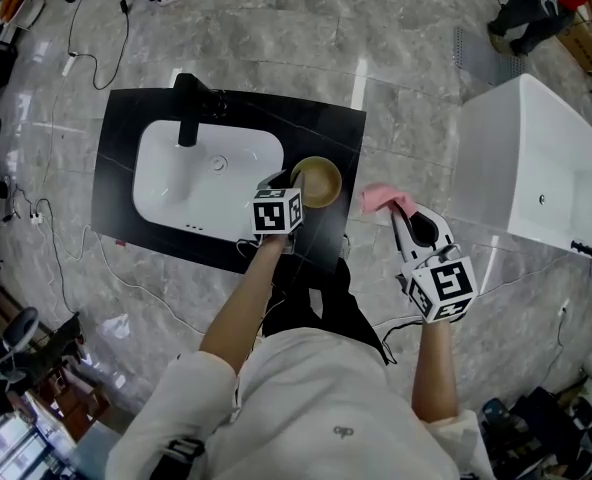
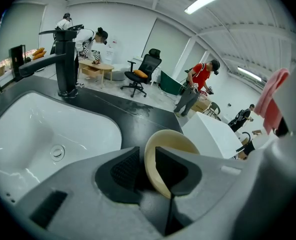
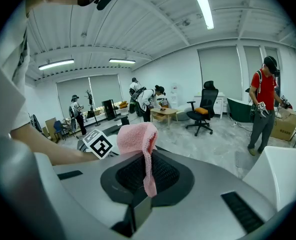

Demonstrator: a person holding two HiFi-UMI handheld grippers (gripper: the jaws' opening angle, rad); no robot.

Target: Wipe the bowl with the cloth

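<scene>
Where the left gripper [image 2: 147,160] closes its two dark ribbed pads [image 2: 122,168], they pinch the rim of a beige round bowl [image 2: 169,143], one pad outside the wall and the other inside the hollow. From the head view the bowl [image 1: 317,181] shows its mouth as a nearly full circle facing up, just right of centre in the frame, with the left gripper [image 1: 281,181] biting its left edge. It sits over the right part of a black countertop [image 1: 126,128], just beside the right end of a white basin [image 1: 176,173] whose black faucet [image 1: 188,113] stands at the upper left; whether the bowl rests on the counter cannot be told. The right gripper [image 3: 144,170] has its pads pressed together on a pink knitted cloth [image 3: 136,138], which bunches above them and trails a narrow strip down along the jaws. In the head view the cloth [image 1: 382,198] lies right of centre, beyond the counter's right edge and over grey marble floor [image 1: 416,88], apart from the bowl, with open floor between the counter and a white bathtub [image 1: 536,158] at the right. Both bare forearms [image 1: 241,308] reach up from the lower frame, the right gripper [image 1: 404,211] pointing up-left.
</scene>
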